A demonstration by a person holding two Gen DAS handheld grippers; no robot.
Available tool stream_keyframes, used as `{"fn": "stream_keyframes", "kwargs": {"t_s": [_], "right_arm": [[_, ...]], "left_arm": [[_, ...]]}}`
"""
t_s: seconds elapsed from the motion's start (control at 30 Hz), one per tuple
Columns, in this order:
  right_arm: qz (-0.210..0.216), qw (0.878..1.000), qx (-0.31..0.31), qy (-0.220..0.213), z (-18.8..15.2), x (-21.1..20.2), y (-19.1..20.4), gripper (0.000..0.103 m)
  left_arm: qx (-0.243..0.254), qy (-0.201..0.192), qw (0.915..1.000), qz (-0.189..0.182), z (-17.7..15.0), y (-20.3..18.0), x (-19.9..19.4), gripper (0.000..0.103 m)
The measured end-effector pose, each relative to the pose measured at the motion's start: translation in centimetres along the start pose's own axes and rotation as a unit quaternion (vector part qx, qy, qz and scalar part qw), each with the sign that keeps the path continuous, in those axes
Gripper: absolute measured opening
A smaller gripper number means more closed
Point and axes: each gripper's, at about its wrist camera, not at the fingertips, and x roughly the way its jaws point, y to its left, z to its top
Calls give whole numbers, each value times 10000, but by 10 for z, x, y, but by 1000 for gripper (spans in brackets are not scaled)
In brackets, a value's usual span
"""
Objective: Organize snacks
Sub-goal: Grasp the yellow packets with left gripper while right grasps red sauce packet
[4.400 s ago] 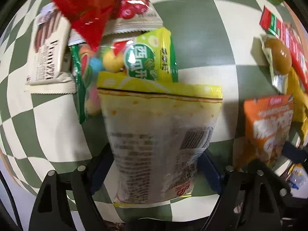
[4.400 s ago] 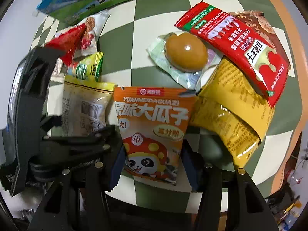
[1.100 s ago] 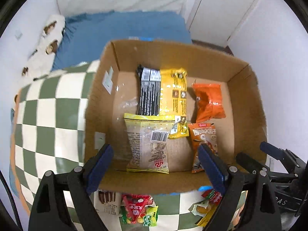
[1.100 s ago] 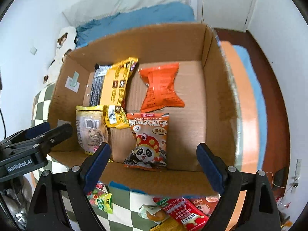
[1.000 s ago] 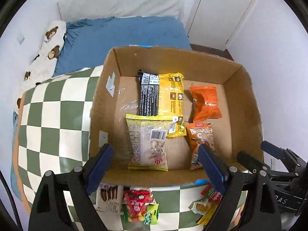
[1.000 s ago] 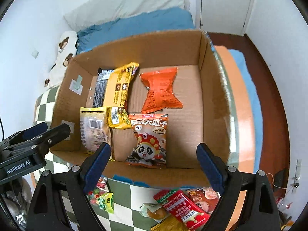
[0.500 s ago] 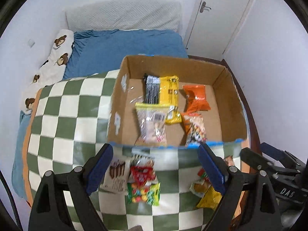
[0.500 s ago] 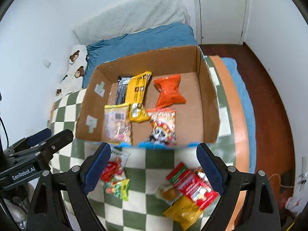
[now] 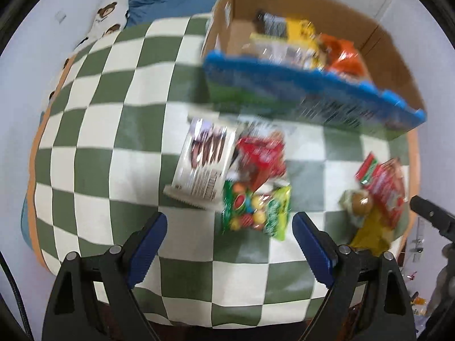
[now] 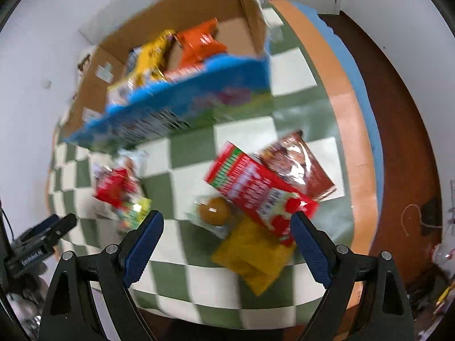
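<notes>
Two grippers, both with jaws spread wide and nothing between the pads. Left gripper (image 9: 229, 237) hangs over the green-and-white checkered cloth (image 9: 93, 119), pointing steeply down; right gripper (image 10: 226, 236) does the same over the cloth's right side. Both views are motion-blurred.

Cardboard box (image 9: 398, 65) sits at the far end of the cloth, its near wall printed blue and green. Inside it: a yellow packet (image 9: 301, 32), an orange packet (image 9: 344, 56), a dark packet and a pale bag (blurred, edges hard to separate).

Loose snacks lie on the cloth in front of the box, in two clusters well apart. Left cluster, ahead of the left gripper: white biscuit pack (image 9: 203, 162), red pouch (image 9: 263, 155) beside it, and a green candy bag (image 9: 256, 209) with coloured balls just below the red pouch. Right cluster, ahead of the right gripper: long red packet (image 10: 258, 193) lying over a brown packet (image 10: 298, 164), a round brown item in a clear wrapper (image 10: 214, 211) touching the red packet's lower left, and a yellow bag (image 10: 256, 253) partly under both. Bed with blue sheet (image 9: 170, 2) sits beyond the cloth.
</notes>
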Motion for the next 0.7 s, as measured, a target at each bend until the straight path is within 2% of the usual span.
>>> {"fn": "stream_keyframes", "kwargs": {"t_s": [0.17,0.3,0.33,0.4,0.43,0.5,0.53,0.6,0.7], "right_arm": [[-434,9962,-698,281,5,34,-13,92],[-647,9842,-1532,615,10,69,-5,92],[-717,9811,-1659,685,11,76,-3,91],[-940,9734,-1912,842,12,96,-2,80],[-1032,9718,-1951,834,12,100,-2,78],[-1053,9737,-1894,696,12,99,-5,68],[-1028,9761,-1805,633,12,96,-8,67],[-782,9848,-1465,513,11,86,-17,62],[-400,9955,-771,369,7,66,-41,60]], "left_arm": [[-253,429,9987,-103,-21,-14,30,90],[-173,725,9971,-133,-41,-43,53,90],[-155,790,9967,-136,-44,-49,58,90],[-120,897,9957,-183,-50,-62,64,90],[-108,936,9953,-201,-52,-69,66,90],[-122,972,9948,-275,-56,-81,66,90],[-154,1011,9942,-334,-56,-87,66,90],[-246,1116,9923,-478,-57,-97,66,90],[-374,1290,9882,-735,-56,-116,63,90]]}}
